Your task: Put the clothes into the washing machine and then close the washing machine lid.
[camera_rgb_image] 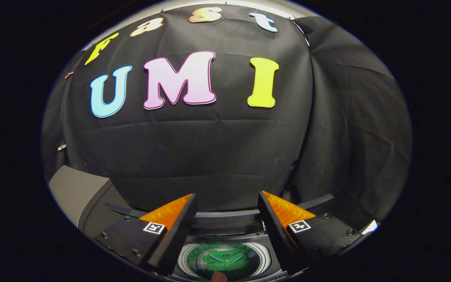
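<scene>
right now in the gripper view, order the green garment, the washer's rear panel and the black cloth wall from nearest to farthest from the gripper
The gripper is open and holds nothing.
1. Green garment: below and between the fingers, down in the washing machine drum.
2. Washer's rear panel: just ahead of the fingers, past the drum opening.
3. Black cloth wall: beyond the fingers, behind the machine.

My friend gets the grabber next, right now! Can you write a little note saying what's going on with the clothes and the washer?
Gripper: open, nothing between its fingers, held above the washing machine.
Clothes: a green garment lies down inside the drum, below and between the fingers.
Lid: the opening is uncovered, so the lid is not shut; I cannot tell where the lid sits.
Done: the green garment is in.
Left: close the washing machine lid.
</scene>
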The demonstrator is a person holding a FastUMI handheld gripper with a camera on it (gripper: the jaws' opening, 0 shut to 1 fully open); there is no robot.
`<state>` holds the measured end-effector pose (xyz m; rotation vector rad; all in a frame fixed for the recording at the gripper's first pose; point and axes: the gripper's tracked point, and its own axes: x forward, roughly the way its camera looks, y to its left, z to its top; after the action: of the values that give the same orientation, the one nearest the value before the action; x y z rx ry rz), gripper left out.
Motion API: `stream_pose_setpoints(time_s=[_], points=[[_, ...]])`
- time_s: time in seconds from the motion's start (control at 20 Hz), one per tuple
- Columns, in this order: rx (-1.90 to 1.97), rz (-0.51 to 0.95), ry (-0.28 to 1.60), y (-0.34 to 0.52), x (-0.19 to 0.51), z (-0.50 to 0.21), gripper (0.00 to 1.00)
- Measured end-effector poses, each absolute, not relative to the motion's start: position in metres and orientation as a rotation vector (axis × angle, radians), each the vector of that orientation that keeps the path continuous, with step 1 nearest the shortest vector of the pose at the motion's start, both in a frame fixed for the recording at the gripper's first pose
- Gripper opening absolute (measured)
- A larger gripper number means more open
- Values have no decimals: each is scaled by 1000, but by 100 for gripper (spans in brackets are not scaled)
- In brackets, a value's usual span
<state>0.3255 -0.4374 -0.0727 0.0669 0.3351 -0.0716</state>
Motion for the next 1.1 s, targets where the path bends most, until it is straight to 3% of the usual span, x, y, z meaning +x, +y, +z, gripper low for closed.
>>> stream_pose_setpoints(time_s=[1.1], points=[[82, -47, 308, -436, 305, -75, 98]])
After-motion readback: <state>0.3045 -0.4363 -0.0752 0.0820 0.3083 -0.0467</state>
